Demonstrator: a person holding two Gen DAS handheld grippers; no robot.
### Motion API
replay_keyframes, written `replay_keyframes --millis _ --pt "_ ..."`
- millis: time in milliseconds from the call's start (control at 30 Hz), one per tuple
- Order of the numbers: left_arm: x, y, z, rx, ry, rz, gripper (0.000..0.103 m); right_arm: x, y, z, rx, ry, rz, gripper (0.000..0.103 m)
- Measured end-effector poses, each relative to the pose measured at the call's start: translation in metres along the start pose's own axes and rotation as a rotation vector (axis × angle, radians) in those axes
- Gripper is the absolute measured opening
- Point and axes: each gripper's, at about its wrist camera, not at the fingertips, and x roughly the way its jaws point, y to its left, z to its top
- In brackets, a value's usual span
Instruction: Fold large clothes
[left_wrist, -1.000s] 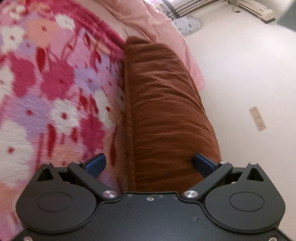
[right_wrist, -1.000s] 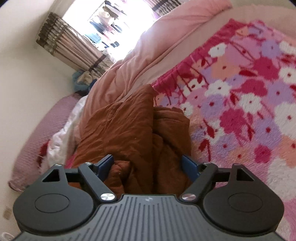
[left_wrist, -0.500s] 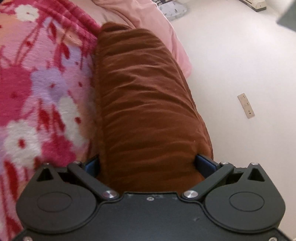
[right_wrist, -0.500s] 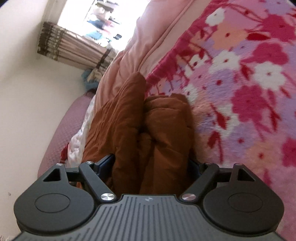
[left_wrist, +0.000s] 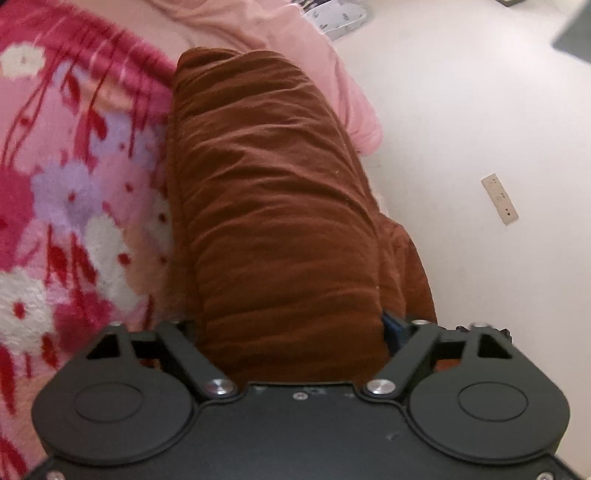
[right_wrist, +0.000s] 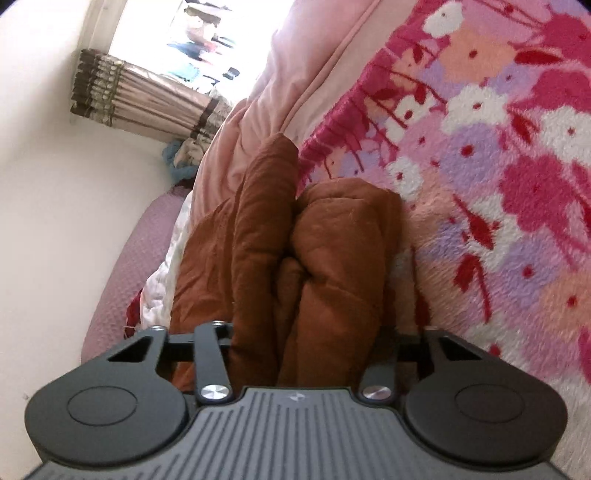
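Note:
A large rust-brown garment (left_wrist: 273, 206) lies in a long bundle along the edge of a bed covered by a pink floral blanket (left_wrist: 74, 177). My left gripper (left_wrist: 290, 328) has the near end of the bundle between its jaws, which press on the cloth from both sides. In the right wrist view the brown garment (right_wrist: 317, 258) shows as bunched folds. My right gripper (right_wrist: 299, 343) is closed in on those folds. The fingertips of both grippers are hidden by the cloth.
A plain pink quilt (left_wrist: 280, 40) lies beyond the brown garment, also in the right wrist view (right_wrist: 280, 96). White floor (left_wrist: 480, 110) runs beside the bed. A curtained window (right_wrist: 147, 99) and a mauve cushion (right_wrist: 125, 266) are at the far side.
Both grippers have moved forward onto the brown garment and their jaws have narrowed onto it. The right gripper's jaws closed more clearly on the folds.

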Motion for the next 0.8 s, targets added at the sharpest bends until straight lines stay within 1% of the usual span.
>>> replay_keyframes --millis 100,200,267,400,467,533,667,733,800 --pt "-0.016 -0.015 0.002 0.043 -0.019 -0.001 0.078 -0.006 0.018 -0.004 -0.019 -0.021 0.017 0.041" --pt "-0.044 -0.023 0.005 0.051 -0.040 -0.005 0.078 -0.010 0.045 -0.012 -0.054 -0.024 0.055 0.041" --pt "-0.068 -0.026 0.005 0.060 -0.056 -0.006 0.078 -0.011 0.066 -0.019 -0.080 -0.025 0.070 0.041" --pt "-0.129 -0.026 -0.004 0.092 -0.104 0.005 0.079 -0.006 0.107 -0.040 -0.132 -0.009 0.123 0.042" --pt "-0.156 -0.023 -0.010 0.107 -0.127 0.021 0.079 0.000 0.124 -0.054 -0.158 -0.003 0.145 0.042" --pt "-0.174 -0.017 -0.015 0.108 -0.140 0.040 0.079 0.009 0.135 -0.067 -0.169 0.002 0.161 0.043" --pt "-0.191 0.008 -0.024 0.101 -0.149 0.059 0.080 0.030 0.141 -0.090 -0.164 0.008 0.171 0.043" --pt "-0.191 0.024 -0.027 0.083 -0.141 0.060 0.080 0.039 0.136 -0.101 -0.148 0.005 0.164 0.044" --pt "-0.182 0.042 -0.030 0.062 -0.129 0.065 0.080 0.048 0.125 -0.106 -0.127 0.001 0.143 0.044"
